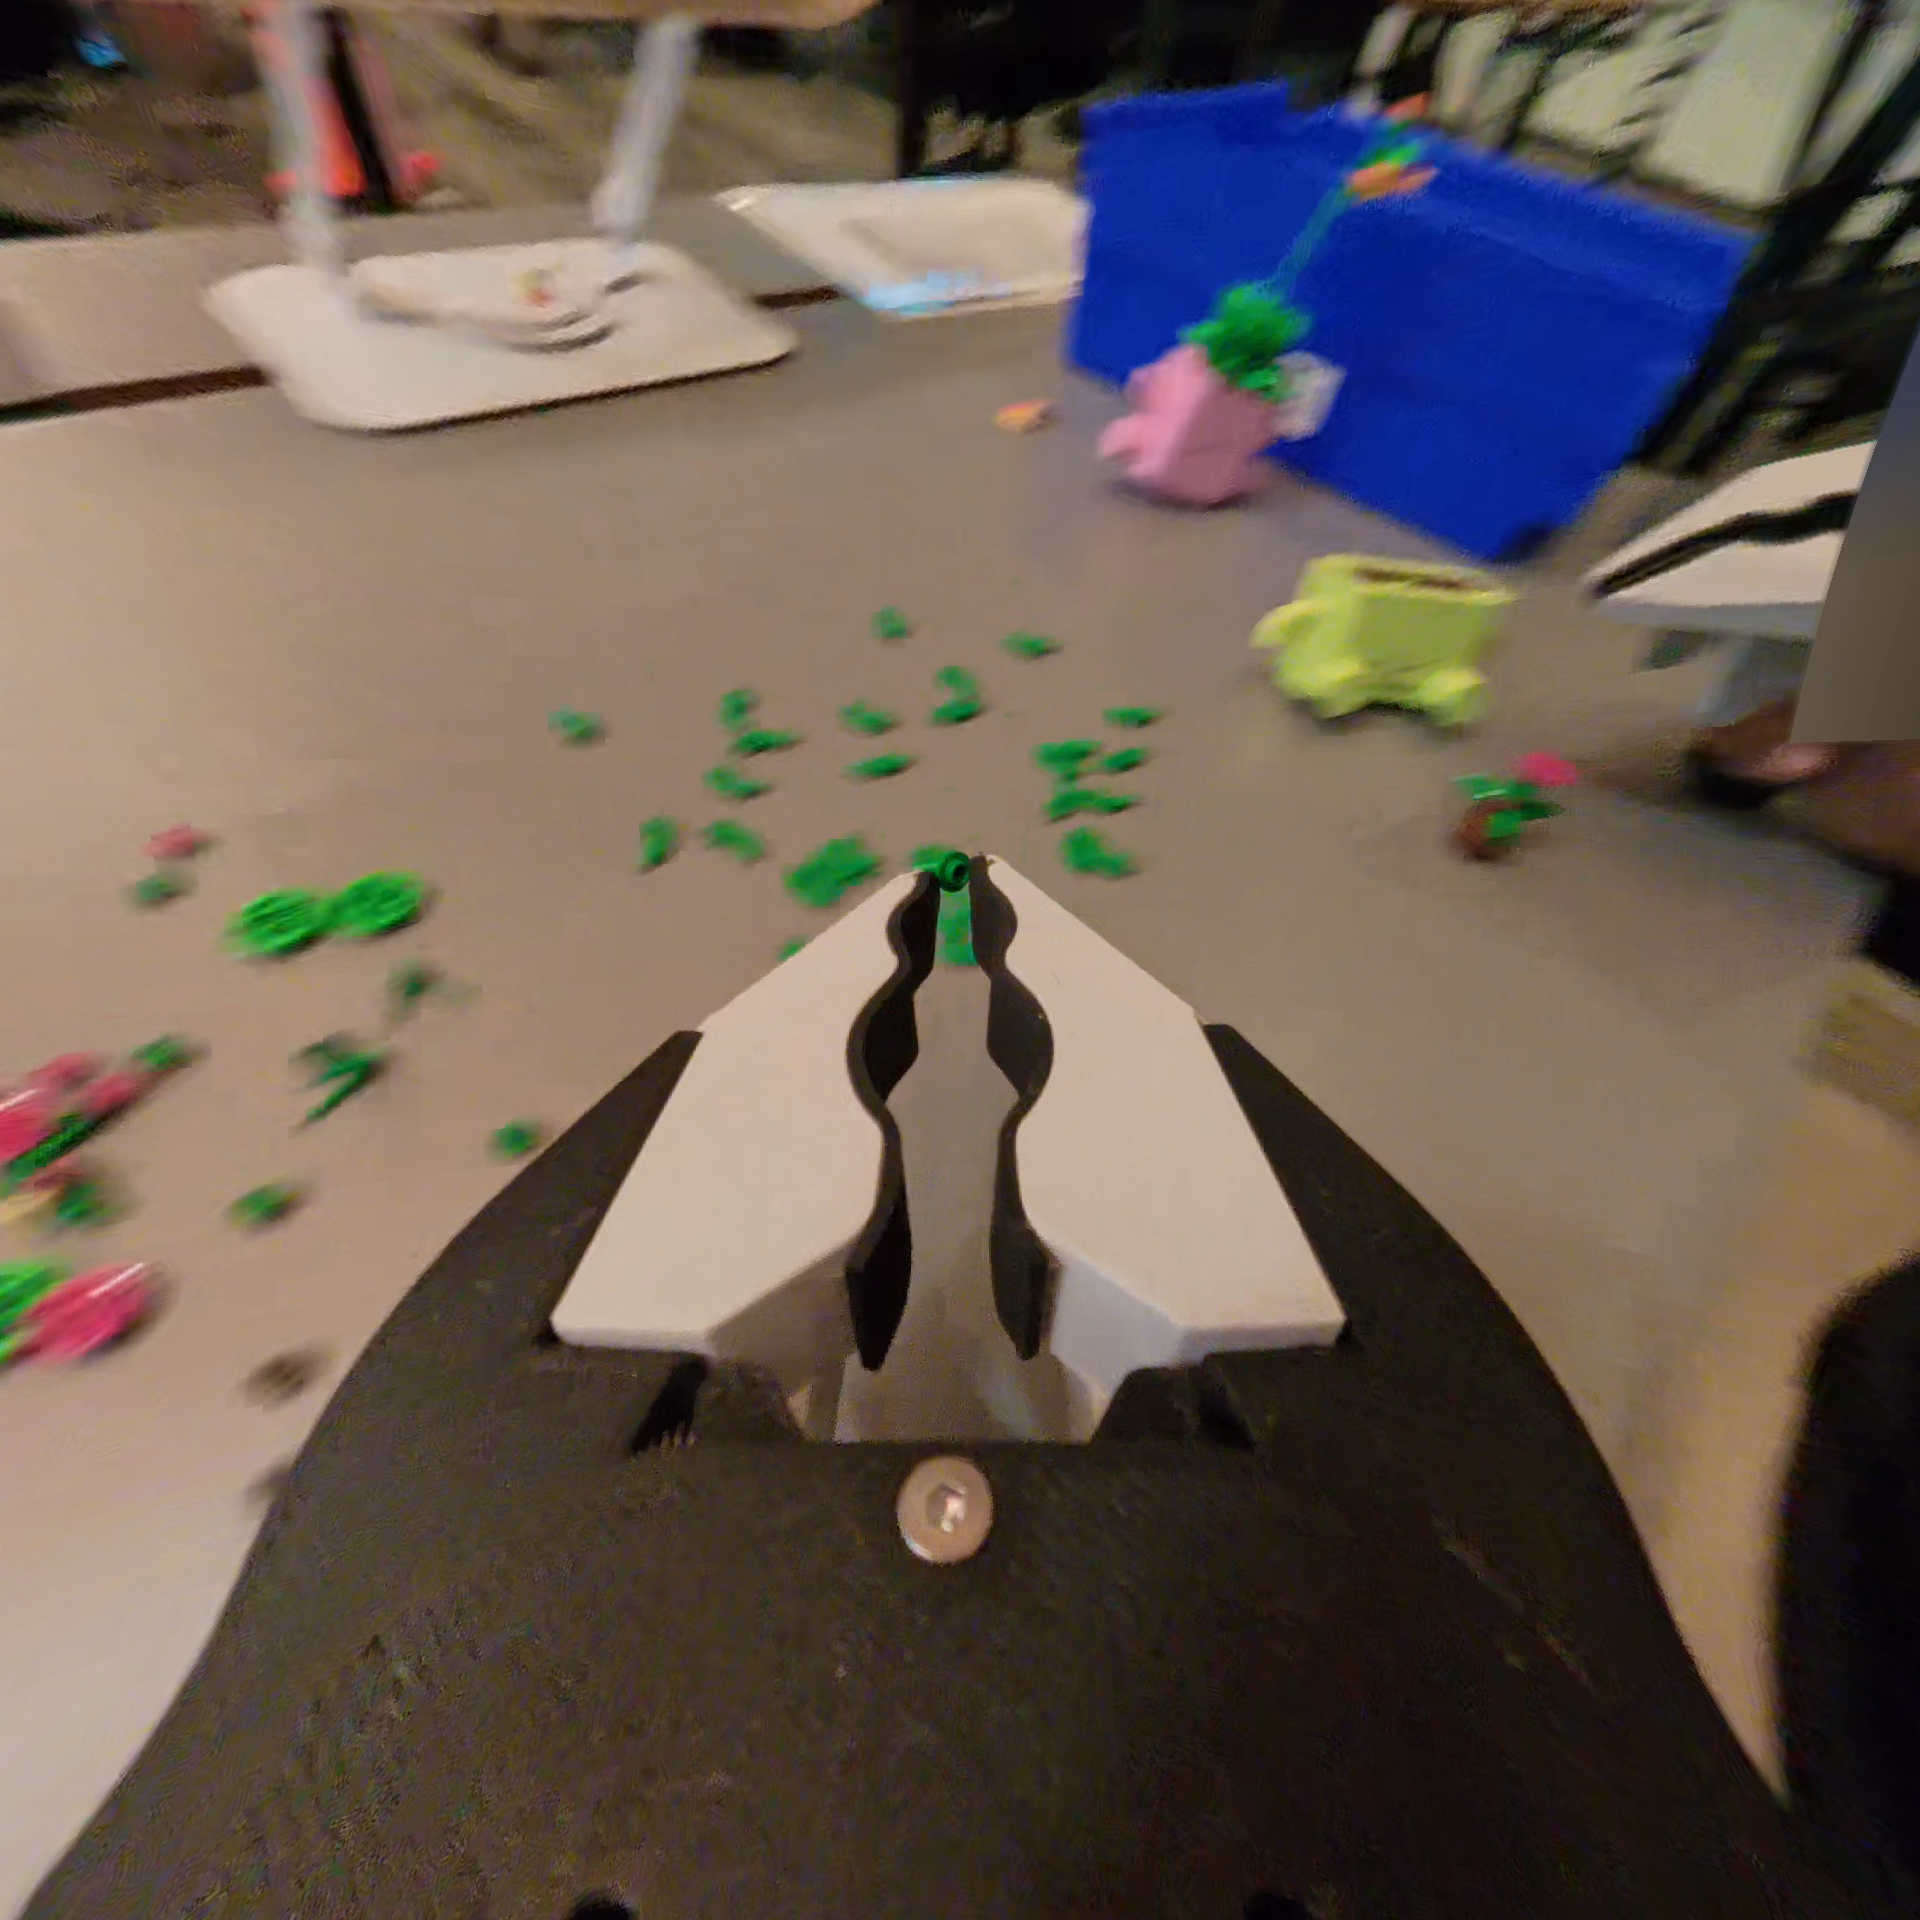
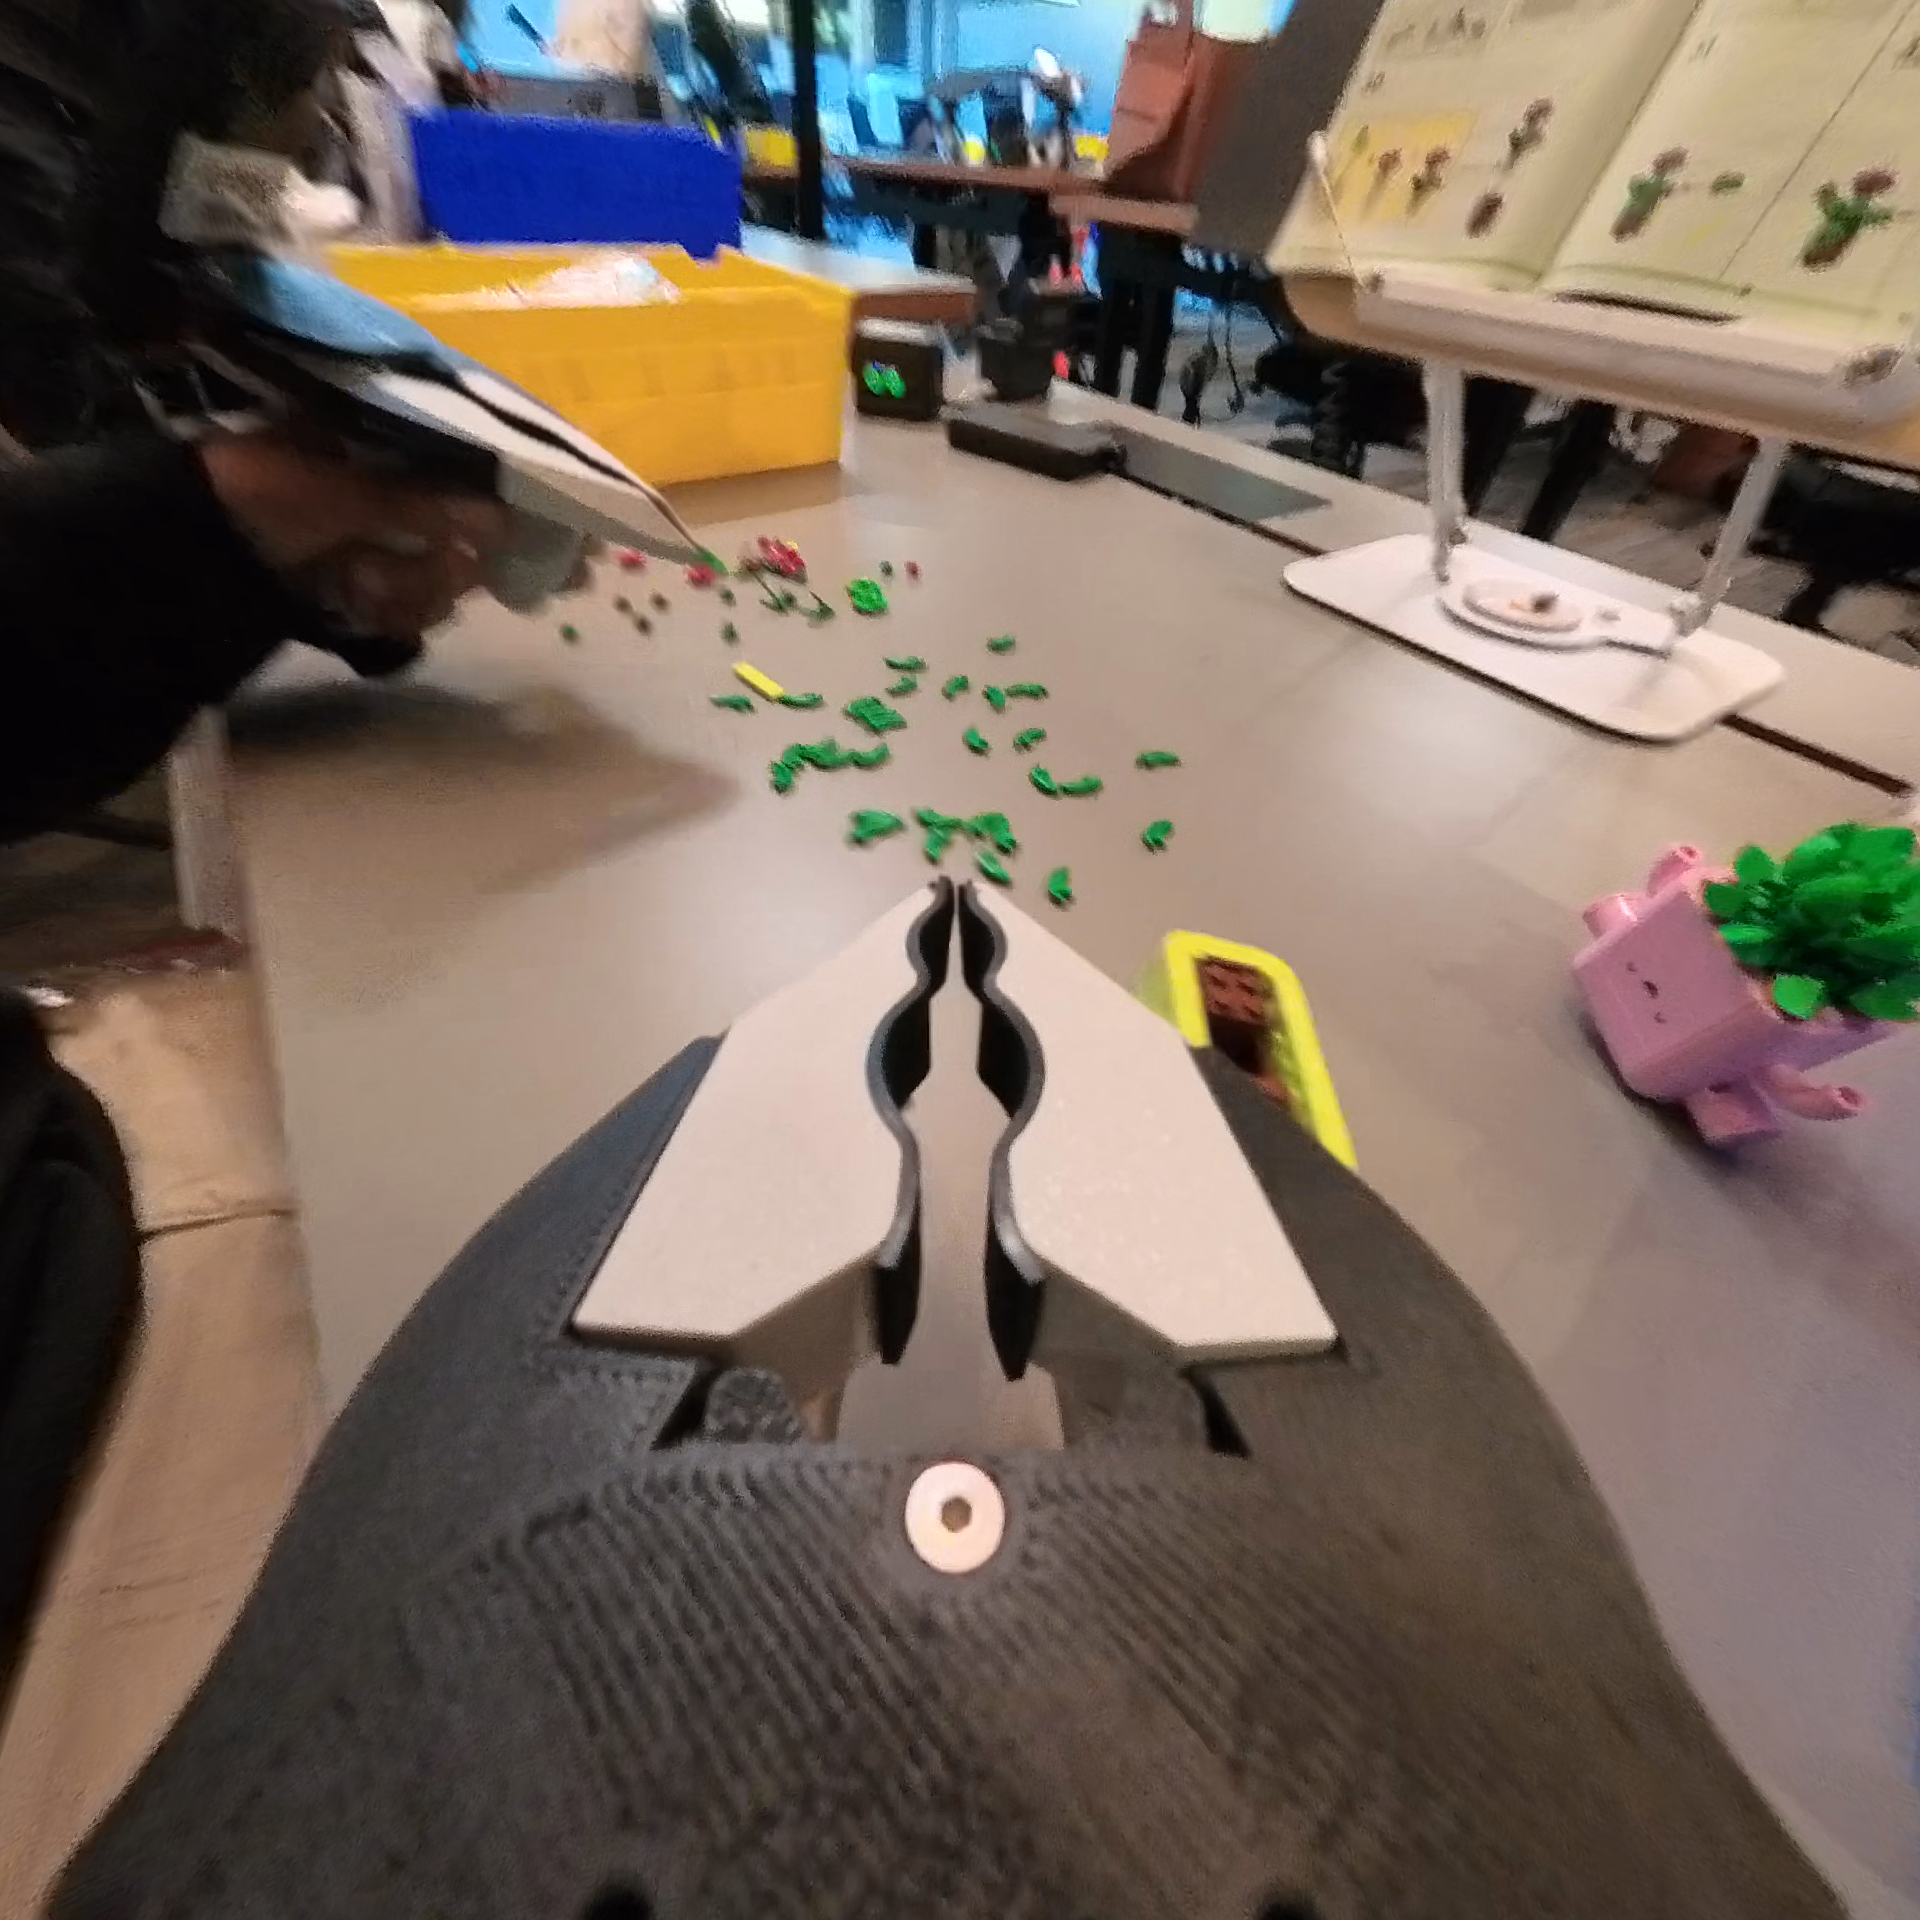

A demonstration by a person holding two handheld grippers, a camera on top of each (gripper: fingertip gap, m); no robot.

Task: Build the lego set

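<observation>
My left gripper (image 1: 953,878) is shut on a small green lego piece (image 1: 952,864) and holds it above the grey table (image 1: 416,623). It also shows in the right wrist view (image 2: 694,556), at the upper left, over pink and green pieces. My right gripper (image 2: 956,889) is shut and empty, low over the table, just left of a yellow-green lego pot (image 2: 1299,1039). Several loose green leaf pieces (image 2: 914,769) lie ahead of it. A pink lego pot with a green plant (image 2: 1745,987) lies tilted at the right. The views are blurred.
An open instruction book (image 2: 1621,156) rests on a white stand (image 2: 1538,623) at the back right. A yellow bin (image 2: 644,343) and a blue bin (image 2: 571,187) stand at the back. A small plant with a pink flower (image 1: 1512,805) and pink pieces (image 1: 73,1101) lie on the table. There is about 20 cm between the tips of the two grippers. The yellow-green lego pot (image 2: 1299,1039) lies some 9 cm from my right tips, 25 cm from my left tips.
</observation>
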